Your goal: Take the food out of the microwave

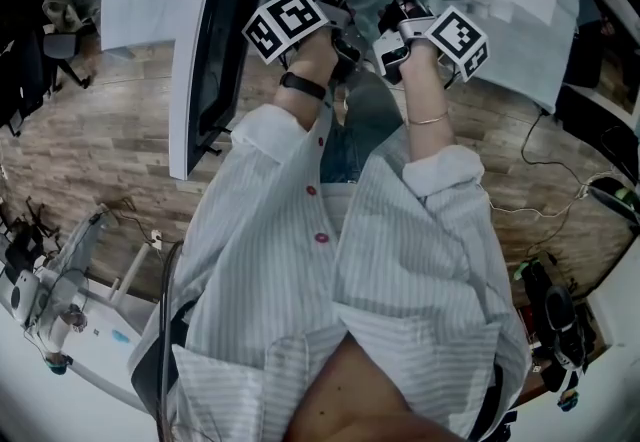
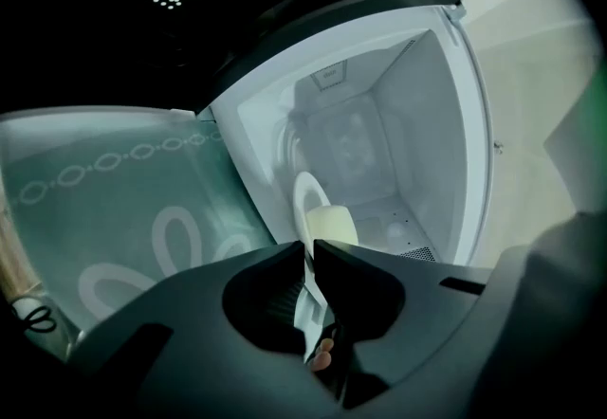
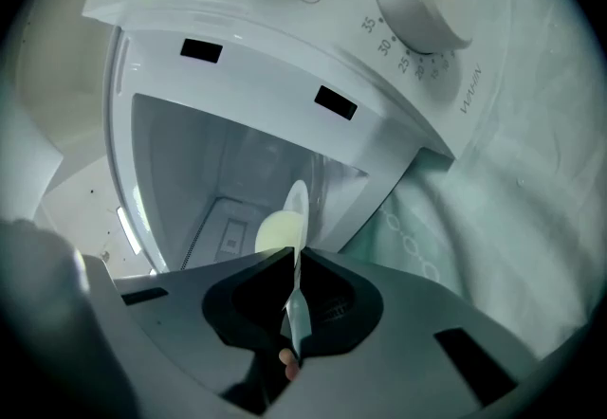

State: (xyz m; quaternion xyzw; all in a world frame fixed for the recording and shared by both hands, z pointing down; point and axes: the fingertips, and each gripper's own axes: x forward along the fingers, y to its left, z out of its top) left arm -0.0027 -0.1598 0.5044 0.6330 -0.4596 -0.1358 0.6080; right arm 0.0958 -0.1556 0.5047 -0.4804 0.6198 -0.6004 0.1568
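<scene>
Removal of the food, mid-stage. The microwave (image 3: 285,38) stood with its door (image 1: 215,40) swung fully open, so the opening step was done. The white plate (image 2: 305,194) carrying a pale yellow piece of food (image 2: 332,223) was already gripped on both sides. The left gripper (image 2: 311,261) was clamped on the near edge of the plate's rim, and the right gripper (image 3: 292,261) was pinched tight on the rim at the opposite side. In each gripper view the plate appeared edge-on, running straight out from between the jaws, with the food just beyond the jaw tips. Behind it lay the lit, otherwise bare cavity (image 2: 379,123). In the head view the plate sat at the mouth of the oven, between the two grippers and directly ahead of them. Probably remaining were drawing the plate fully clear of the opening and setting it down; no landing place was visible.
</scene>
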